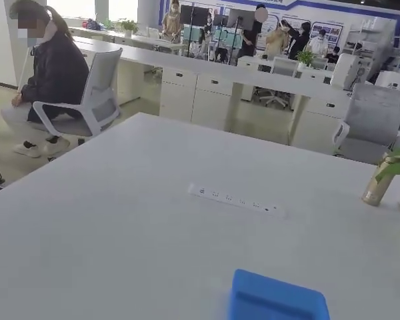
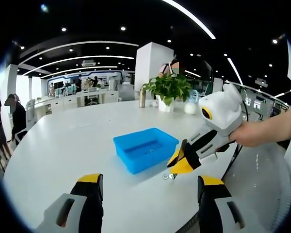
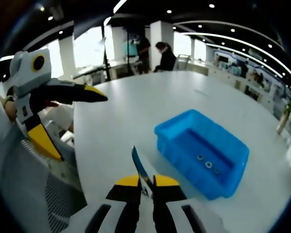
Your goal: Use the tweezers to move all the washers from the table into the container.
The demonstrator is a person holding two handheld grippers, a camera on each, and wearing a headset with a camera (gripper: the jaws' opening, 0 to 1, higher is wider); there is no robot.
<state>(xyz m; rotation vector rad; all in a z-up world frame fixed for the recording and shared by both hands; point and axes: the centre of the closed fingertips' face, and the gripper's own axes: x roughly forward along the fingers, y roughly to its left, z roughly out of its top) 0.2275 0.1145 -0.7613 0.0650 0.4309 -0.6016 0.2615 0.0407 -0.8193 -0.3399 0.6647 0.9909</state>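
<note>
My right gripper (image 3: 146,188) is clamped on the thin blue tweezers (image 3: 139,167); my left gripper (image 2: 149,182) gapes empty. Small flat metal washers (image 2: 169,176) lie on the white table (image 2: 63,145) near the blue plastic container (image 2: 136,166). They look light and slick, so I'd pinch each across its rim.

Head view is aimed forward across table (image 1: 120,220); blue container (image 1: 278,298) is cut off at bottom edge. Same container is seen nearer, from differing sides, in both gripper views.
</note>
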